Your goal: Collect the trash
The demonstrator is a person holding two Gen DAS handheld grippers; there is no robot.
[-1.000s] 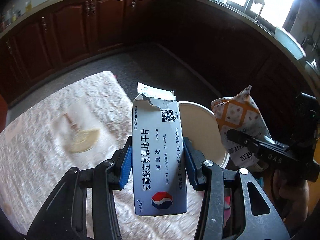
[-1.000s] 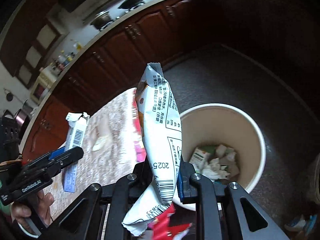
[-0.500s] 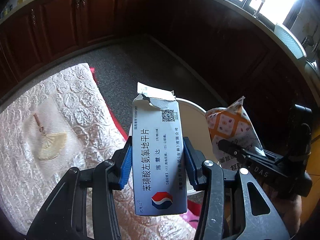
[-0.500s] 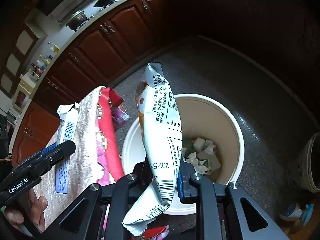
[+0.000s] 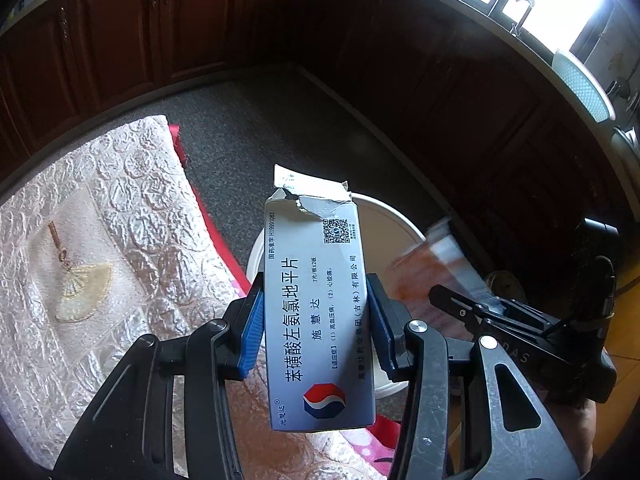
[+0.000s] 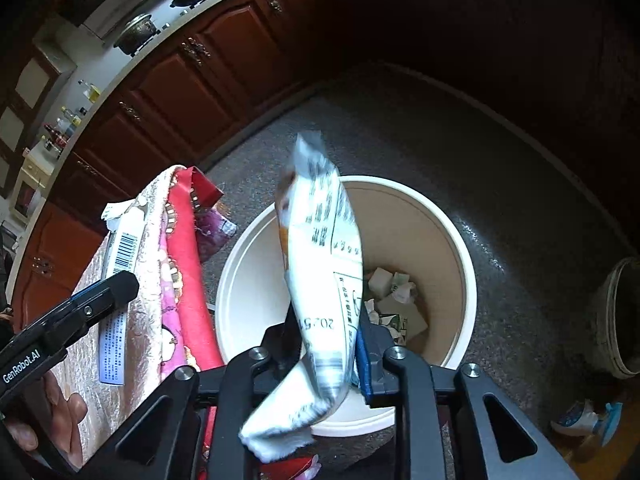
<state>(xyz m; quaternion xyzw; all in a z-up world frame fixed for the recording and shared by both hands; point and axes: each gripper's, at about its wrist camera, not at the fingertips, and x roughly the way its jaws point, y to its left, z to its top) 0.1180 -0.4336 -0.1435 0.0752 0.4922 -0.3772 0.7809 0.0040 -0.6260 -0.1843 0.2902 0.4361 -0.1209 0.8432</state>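
Observation:
A torn grey-blue medicine box (image 5: 312, 264) stands upright in my left gripper (image 5: 316, 320), whose blue pads press on both its sides; the box's barcode side (image 6: 120, 248) also shows in the right wrist view, beside the left gripper (image 6: 100, 296). My right gripper (image 6: 324, 344) hangs over the white bin (image 6: 468, 280). Its jaws are opening, and the white snack bag (image 6: 320, 232) between them is tilted and blurred, coming loose. In the left wrist view that bag (image 5: 432, 268) is an orange blur above the right gripper (image 5: 460, 304). Crumpled paper and cartons (image 6: 392, 292) lie inside the bin (image 5: 396, 220).
A table with a cream embossed cloth (image 5: 100, 240) stands to the left of the bin, with red and pink cloth (image 6: 188, 280) hanging at its edge. Dark wood cabinets (image 5: 120, 40) ring the grey floor. A dark bucket (image 6: 624, 320) stands on the floor at the right.
Both grippers have sunk and come closer over the bin. The right jaws have spread, and the snack bag, held upright and sharp before, now leans and blurs. The left grip is unchanged.

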